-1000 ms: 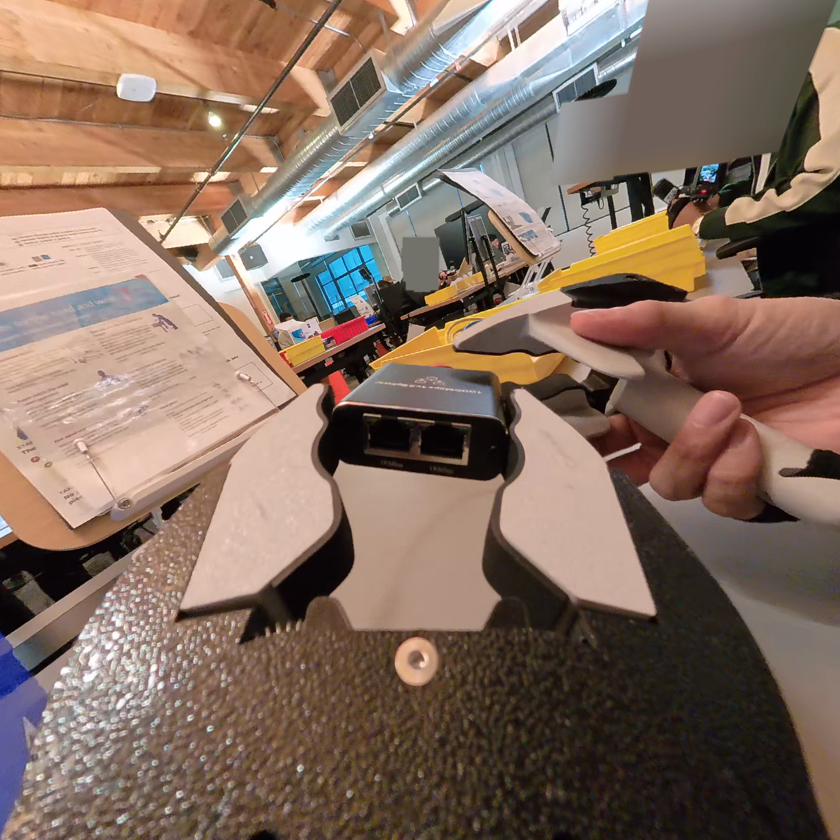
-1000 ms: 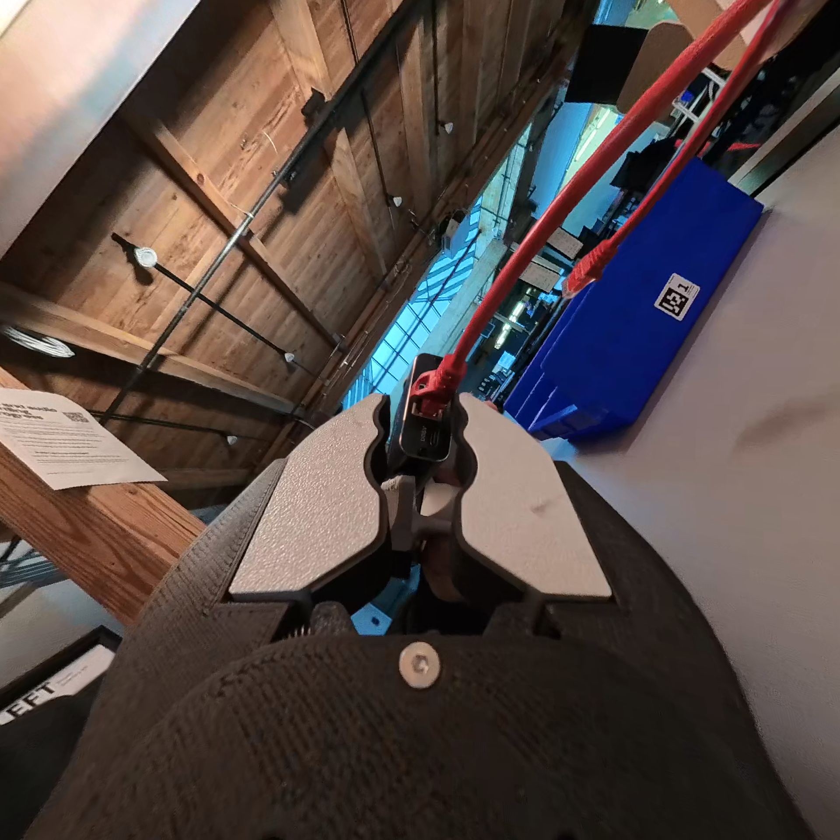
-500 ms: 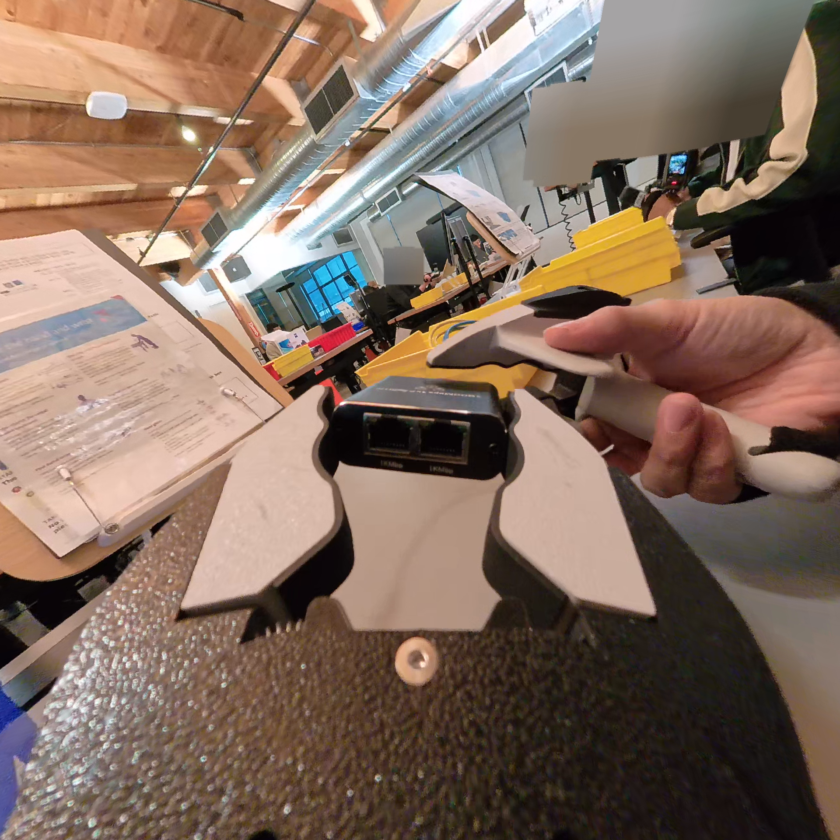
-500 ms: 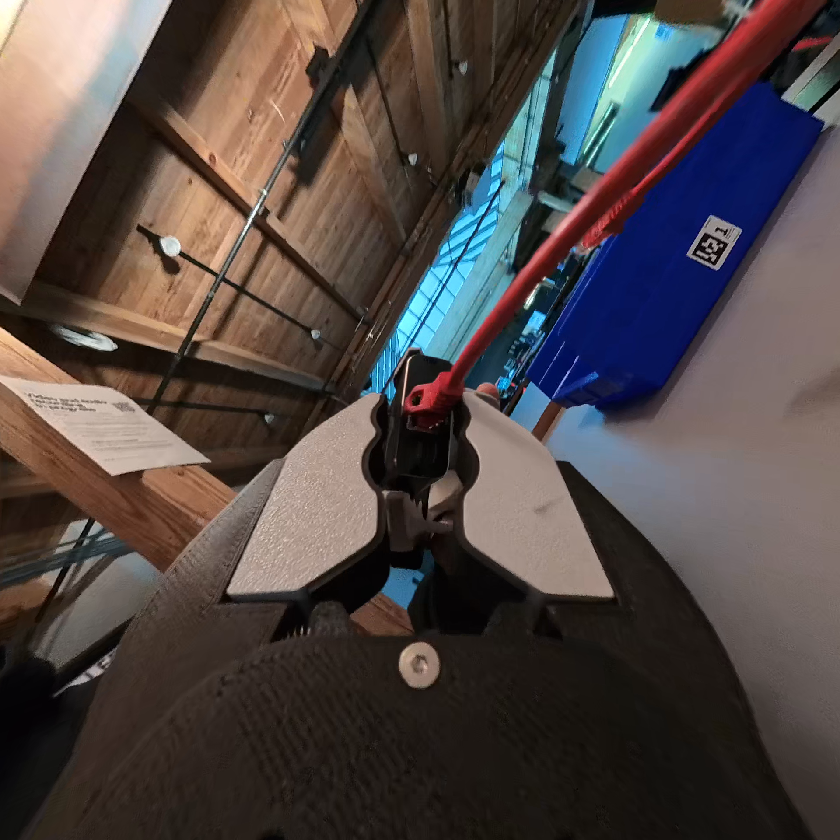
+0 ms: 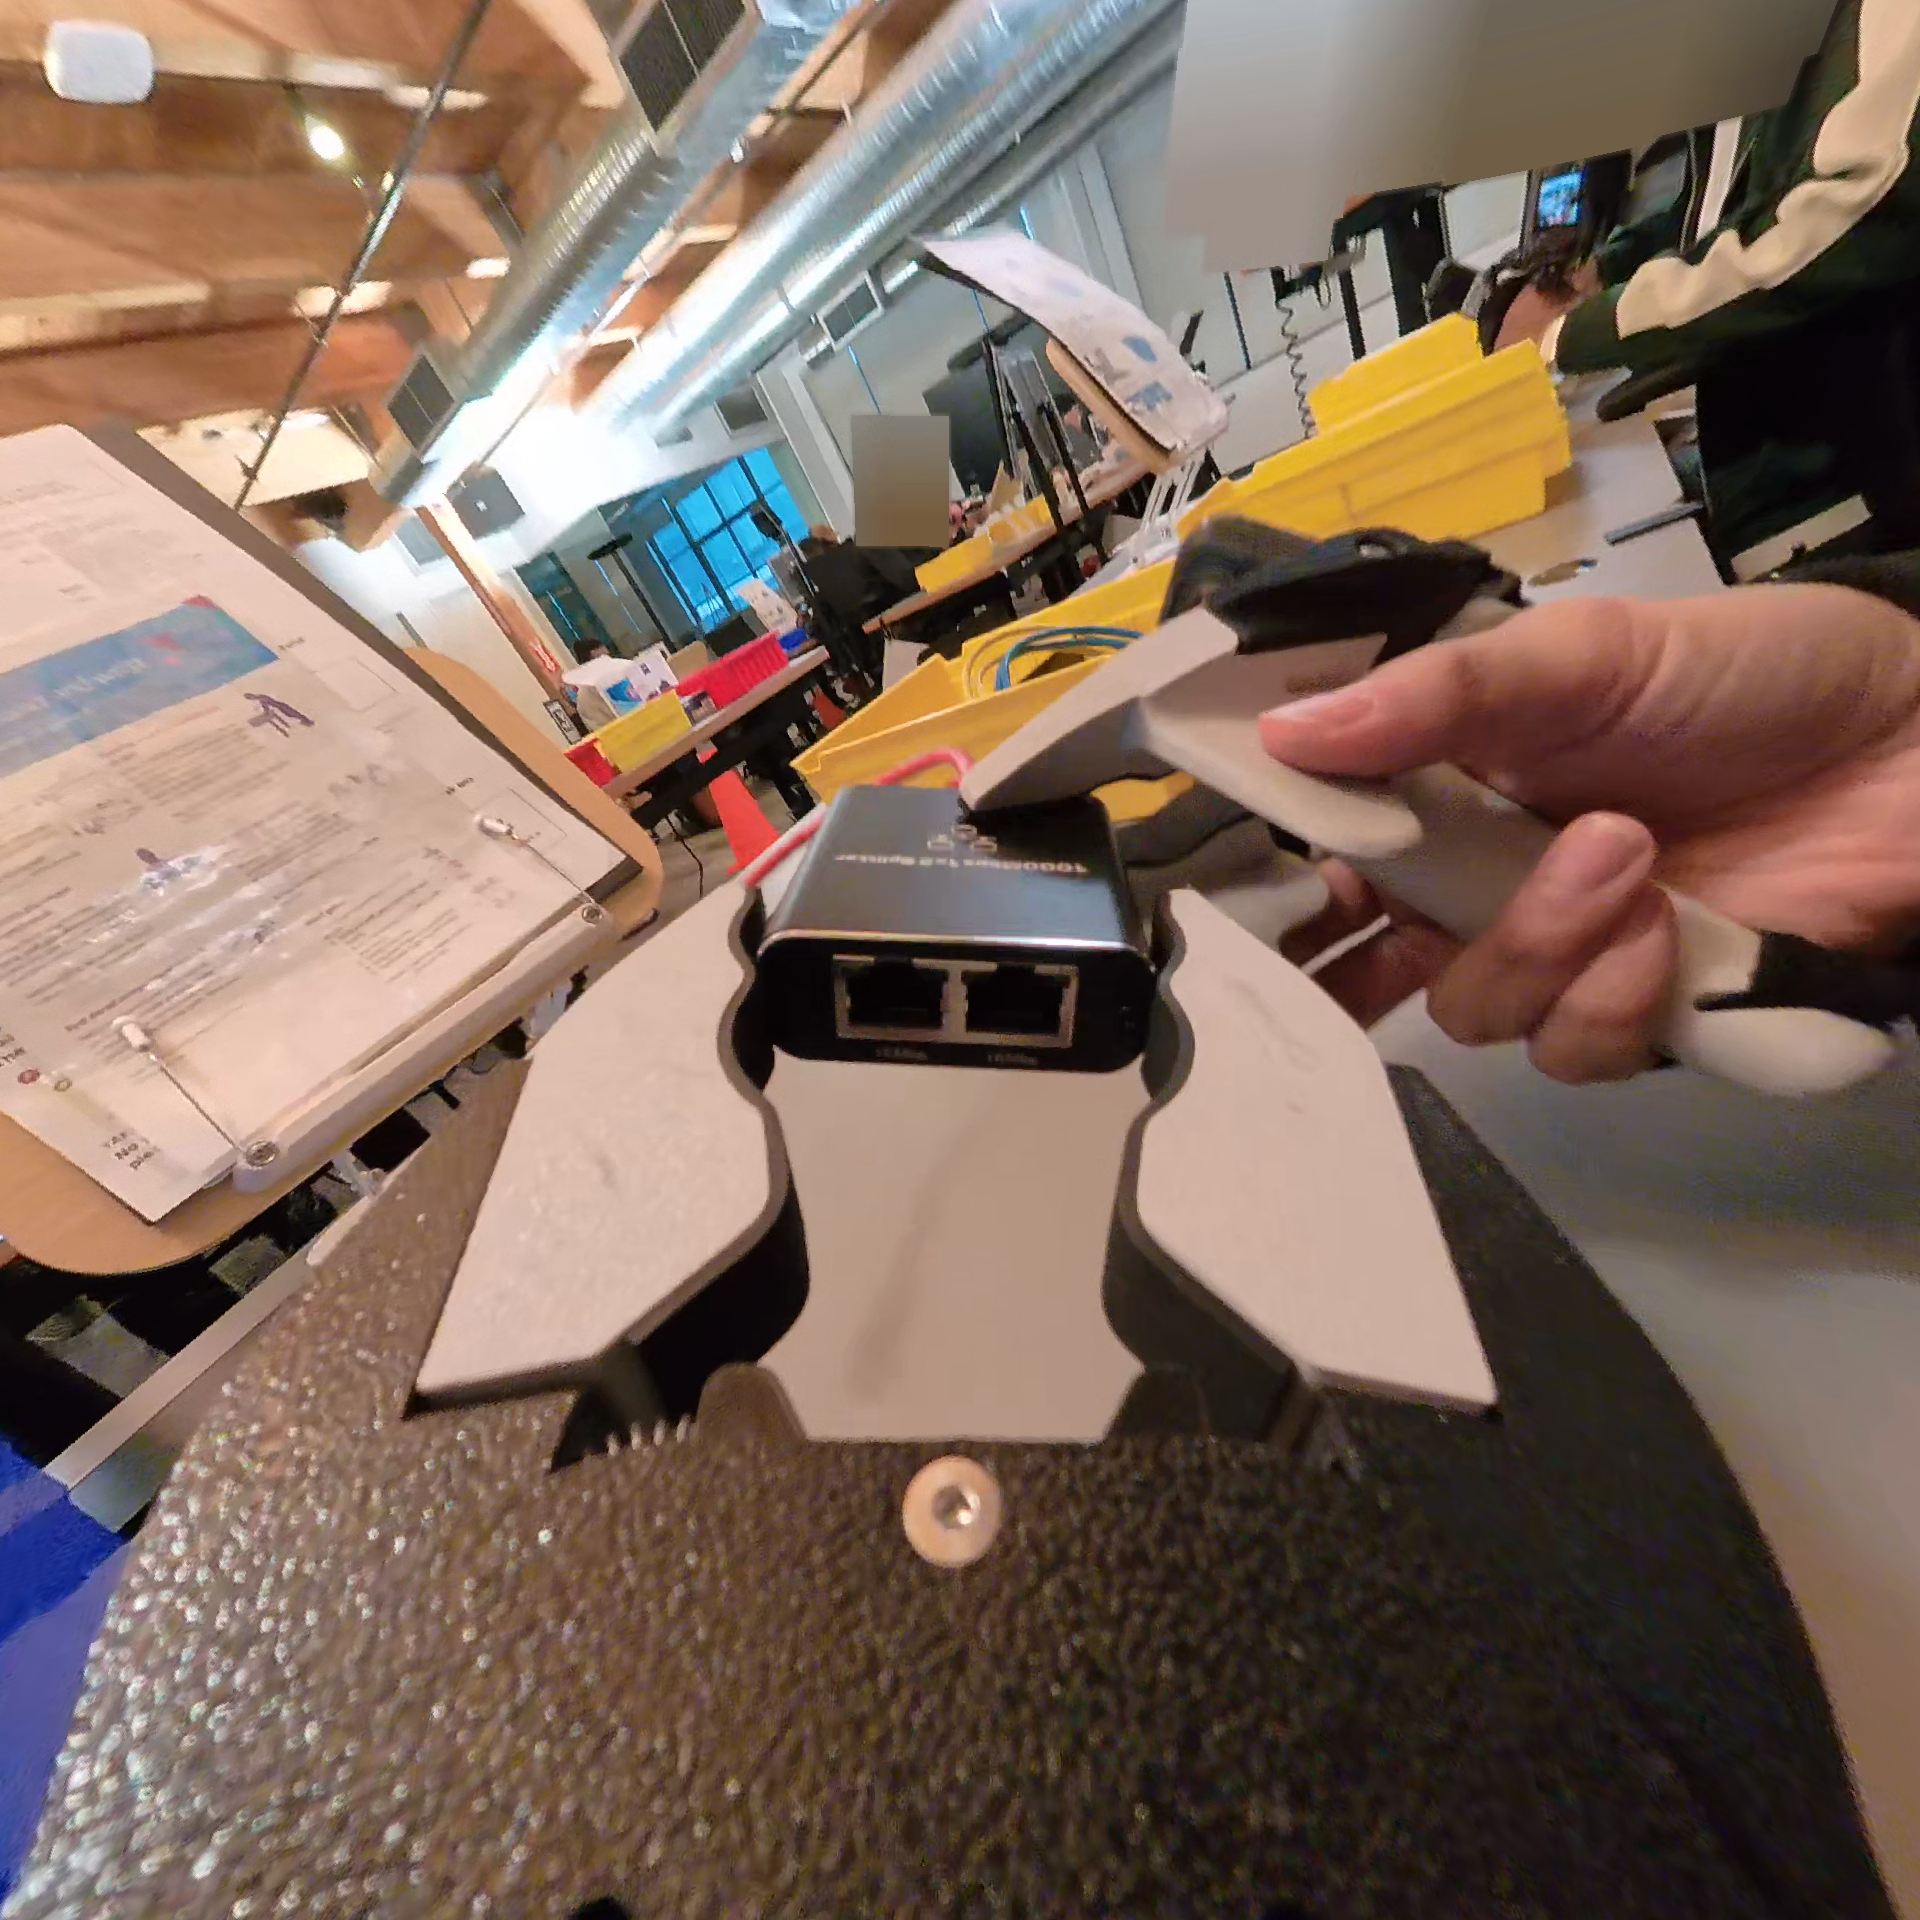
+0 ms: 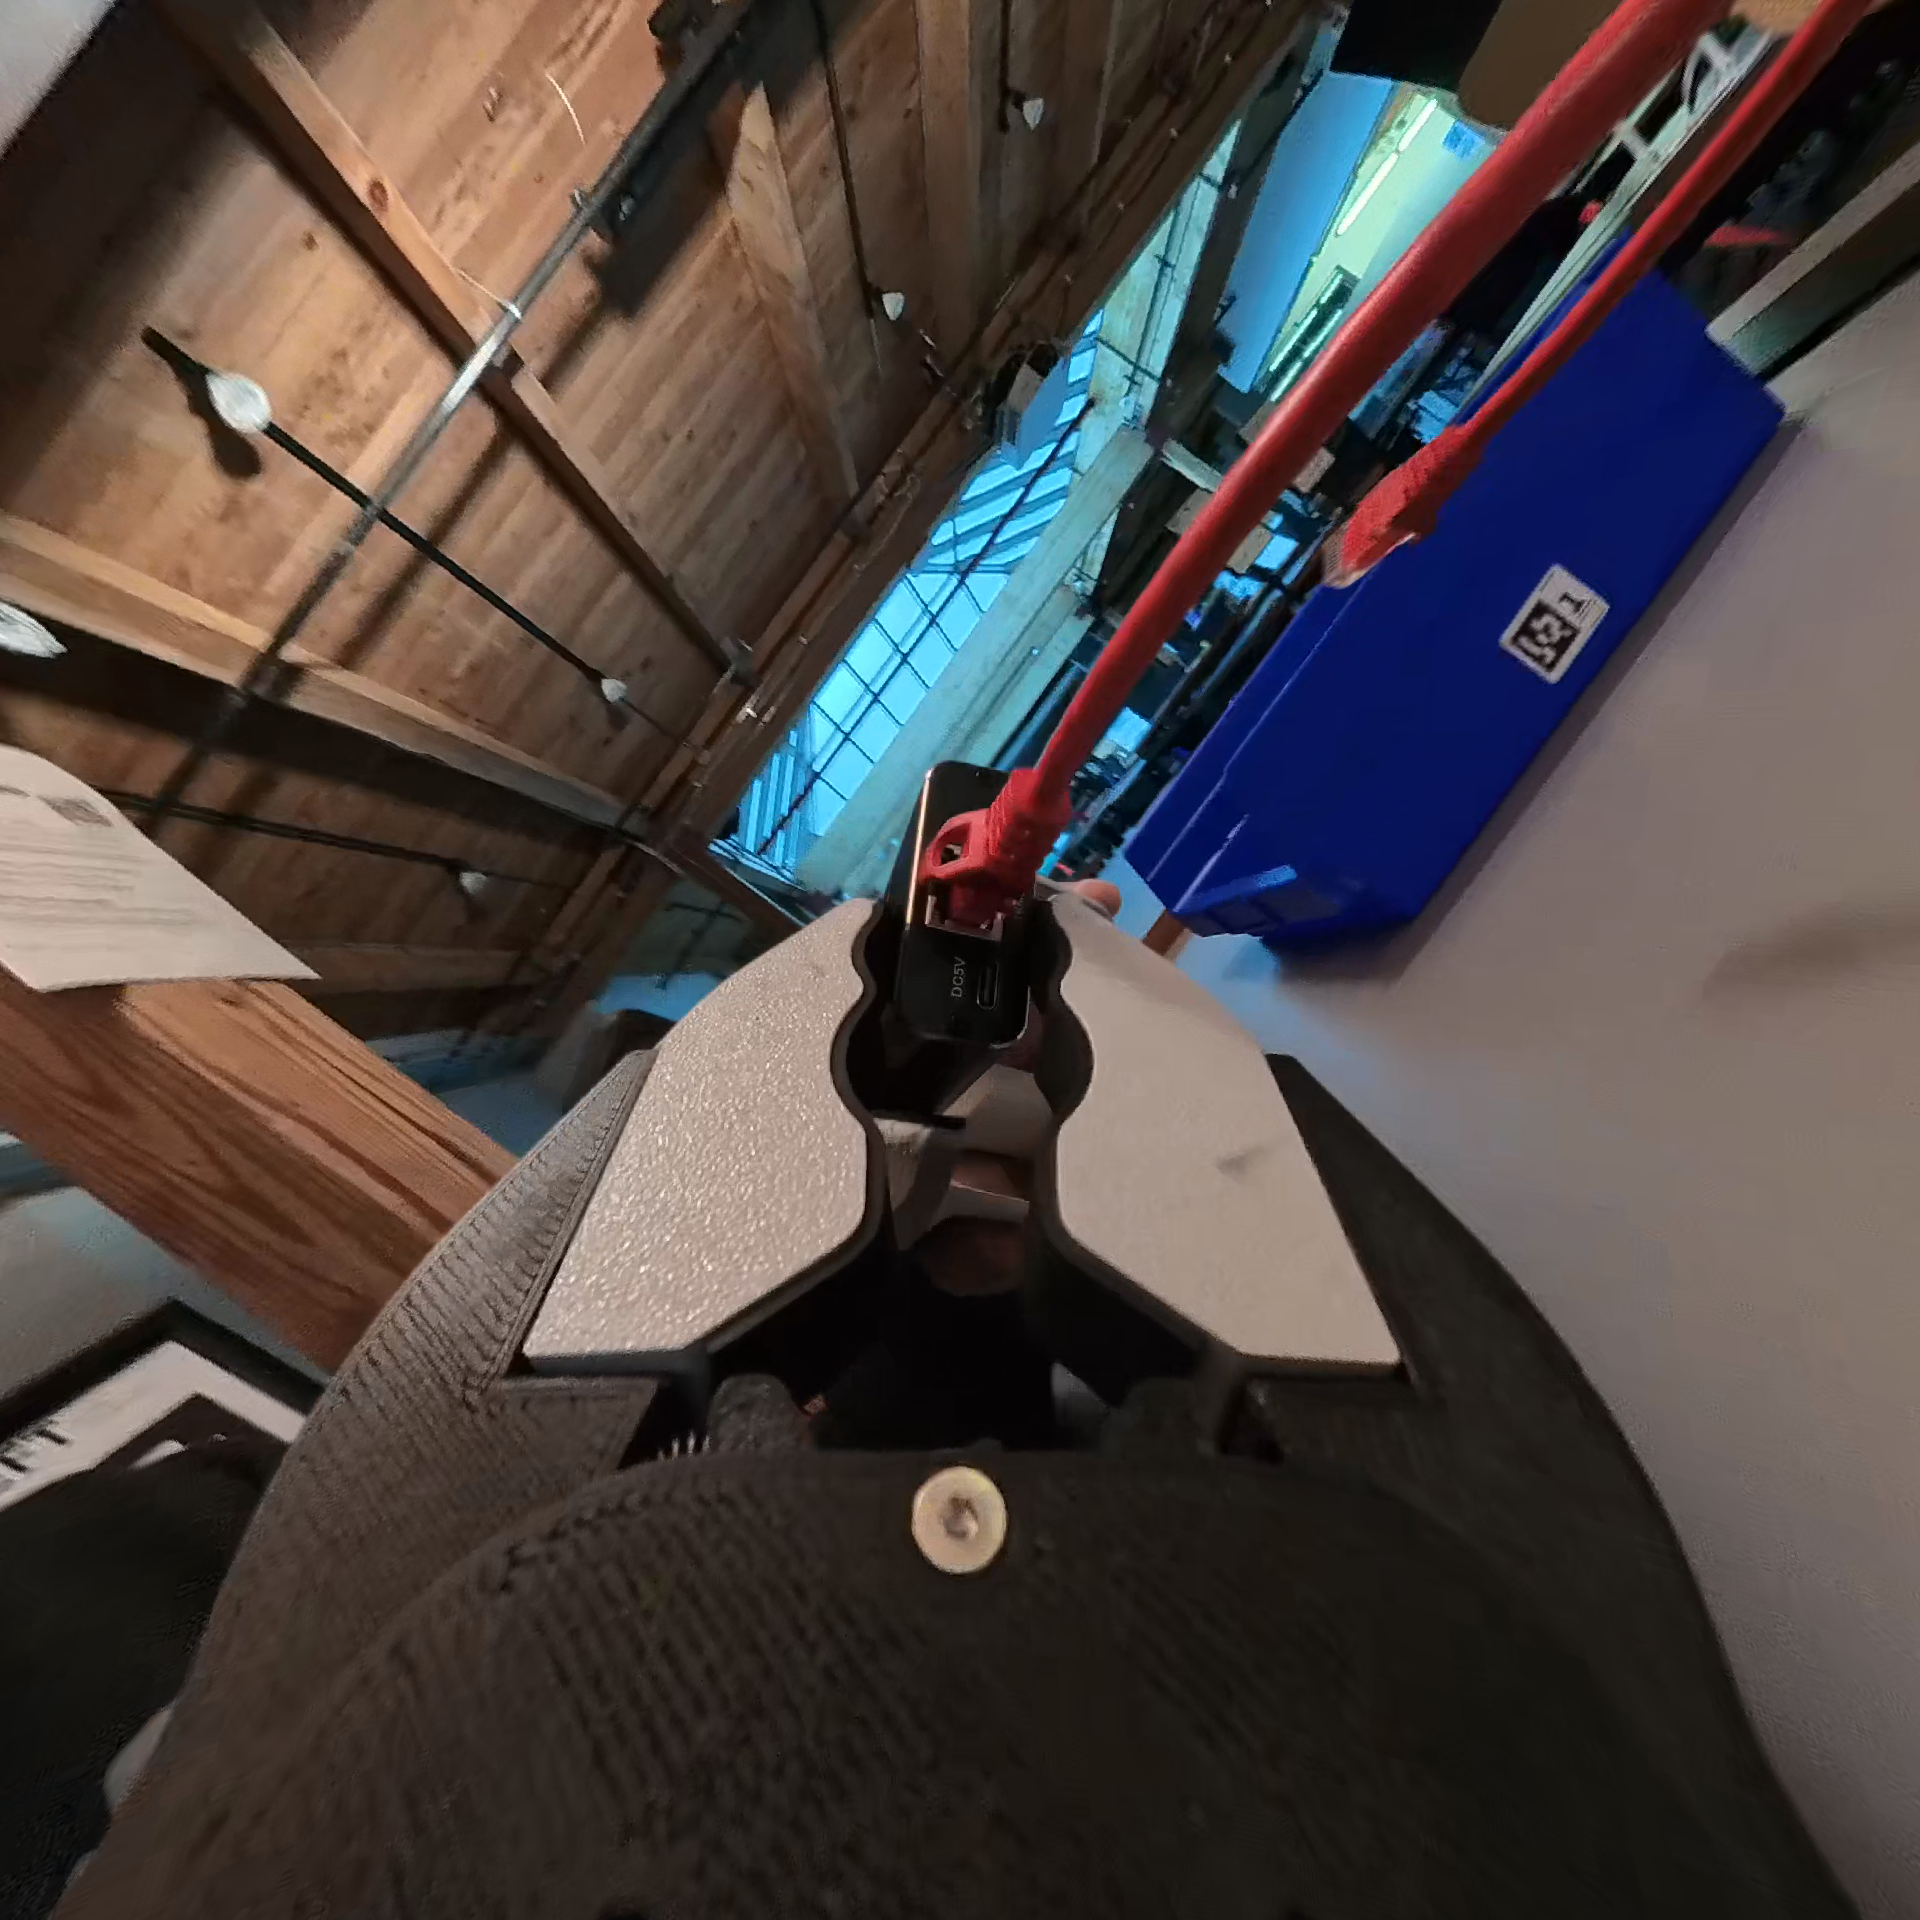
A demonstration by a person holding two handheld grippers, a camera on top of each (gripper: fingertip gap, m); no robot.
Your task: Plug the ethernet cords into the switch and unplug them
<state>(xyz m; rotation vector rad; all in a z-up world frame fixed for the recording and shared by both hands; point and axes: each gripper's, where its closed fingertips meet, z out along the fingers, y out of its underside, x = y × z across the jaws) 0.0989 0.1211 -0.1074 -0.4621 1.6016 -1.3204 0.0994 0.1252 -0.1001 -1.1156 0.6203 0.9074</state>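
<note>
In the left wrist view, a document stand (image 5: 260, 831) stands at nine o'clock. At the centre the left gripper (image 5: 951, 956) is clamped on the black switch (image 5: 956, 935), one finger on each side, its two empty ports facing the camera. At two o'clock a hand (image 5: 1662, 810) holds the right gripper (image 5: 1023, 805), one finger resting on the switch's top; yellow bins (image 5: 1434, 457) lie beyond.

The right wrist view alone shows the switch's far end (image 6: 971, 935): a red ethernet cord (image 6: 1195, 582) is plugged in at twelve o'clock. The right gripper's fingers (image 6: 748, 1122) are closed on the switch's flat faces. A second red plug (image 6: 1392, 509) hangs free at one o'clock, before a blue bin (image 6: 1455, 665).
</note>
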